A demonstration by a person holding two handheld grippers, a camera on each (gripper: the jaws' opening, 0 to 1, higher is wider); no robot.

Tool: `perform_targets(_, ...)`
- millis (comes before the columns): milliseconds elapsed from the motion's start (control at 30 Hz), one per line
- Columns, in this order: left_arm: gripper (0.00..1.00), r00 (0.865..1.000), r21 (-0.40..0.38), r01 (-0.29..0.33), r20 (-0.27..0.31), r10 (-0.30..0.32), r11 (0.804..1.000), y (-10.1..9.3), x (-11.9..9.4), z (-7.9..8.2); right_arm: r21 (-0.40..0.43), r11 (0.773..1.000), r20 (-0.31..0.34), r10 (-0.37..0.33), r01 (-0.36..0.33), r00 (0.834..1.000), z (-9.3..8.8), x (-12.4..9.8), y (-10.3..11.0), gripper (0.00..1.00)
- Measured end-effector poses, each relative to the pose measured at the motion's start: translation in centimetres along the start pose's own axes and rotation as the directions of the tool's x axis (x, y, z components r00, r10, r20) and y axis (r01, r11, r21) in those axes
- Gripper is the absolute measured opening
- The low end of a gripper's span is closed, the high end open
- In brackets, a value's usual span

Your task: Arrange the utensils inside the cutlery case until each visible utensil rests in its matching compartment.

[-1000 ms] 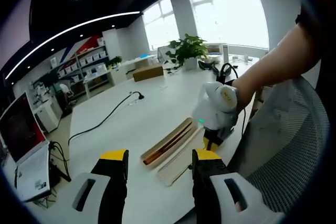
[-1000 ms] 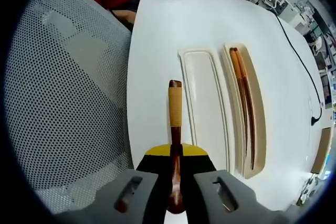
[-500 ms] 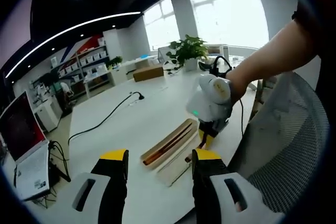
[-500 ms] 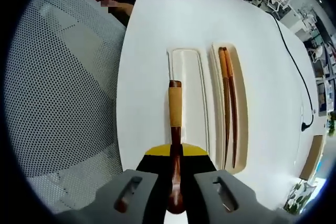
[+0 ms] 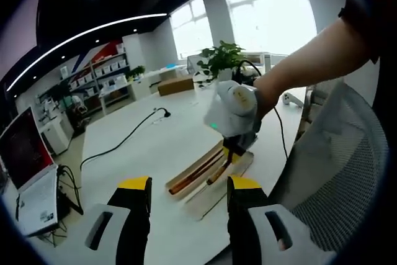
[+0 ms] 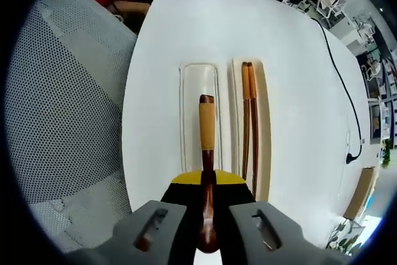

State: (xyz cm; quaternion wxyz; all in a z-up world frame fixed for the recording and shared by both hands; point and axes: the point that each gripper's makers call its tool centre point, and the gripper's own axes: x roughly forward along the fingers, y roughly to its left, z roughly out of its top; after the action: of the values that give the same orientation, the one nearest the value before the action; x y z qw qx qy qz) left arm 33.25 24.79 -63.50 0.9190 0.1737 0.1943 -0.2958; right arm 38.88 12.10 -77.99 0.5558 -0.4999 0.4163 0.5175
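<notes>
- White bench [image 6: 186, 35] in an open office carries a two-compartment cutlery case [image 6: 189, 100].
- Right hand-held gripper [image 6: 207, 200] is clamped on a wooden utensil [image 6: 206, 128], its long axis parallel to the empty compartment [image 6: 191, 116] directly beyond and beneath it.
- Chopsticks [image 6: 249, 116] fill the compartment just right.
- Left hand-held gripper [image 5: 188, 193] hangs wide, farther off.

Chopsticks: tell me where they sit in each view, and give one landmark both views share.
Left gripper view: chopsticks lie low centre, in the case's left tray, left of the right gripper.
Right gripper view: chopsticks lie right of centre, in the right tray.
Shared landmark: the black cable on the white table.
</notes>
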Motion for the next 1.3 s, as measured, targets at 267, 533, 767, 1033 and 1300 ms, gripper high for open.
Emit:
perform_targets(267,0.5,1.0,-0.006,0.0,0.001,0.0,1.0,0.0,0.0,0.0,-0.006,1.0,0.003,-0.013,0.013,1.0,0.8,0.3,-1.7,0.0)
perform_targets(533,0.5,1.0,0.026,-0.011,-0.01,0.012,1.0,0.2,0.0,-0.1,-0.013,1.0,-0.005,-0.016,0.016,1.0,1.7,1.0,-3.2,0.0)
perform_targets(767,0.5,1.0,0.006,-0.01,-0.009,0.01,1.0,0.4,0.0,-0.2,-0.031,0.999,-0.024,-0.026,0.026,0.999,2.4,1.8,-4.5,0.0)
perform_targets(1033,0.5,1.0,0.001,-0.002,-0.018,0.003,1.0,0.3,0.1,-0.4,-0.04,0.999,-0.037,-0.015,0.014,0.999,3.3,3.0,-5.2,0.0)
perform_targets(1300,0.49,1.0,-0.005,0.001,-0.017,-0.001,1.0,0.3,0.2,-0.4,-0.043,0.999,-0.024,0.015,-0.016,1.0,4.0,3.9,-5.9,0.0)
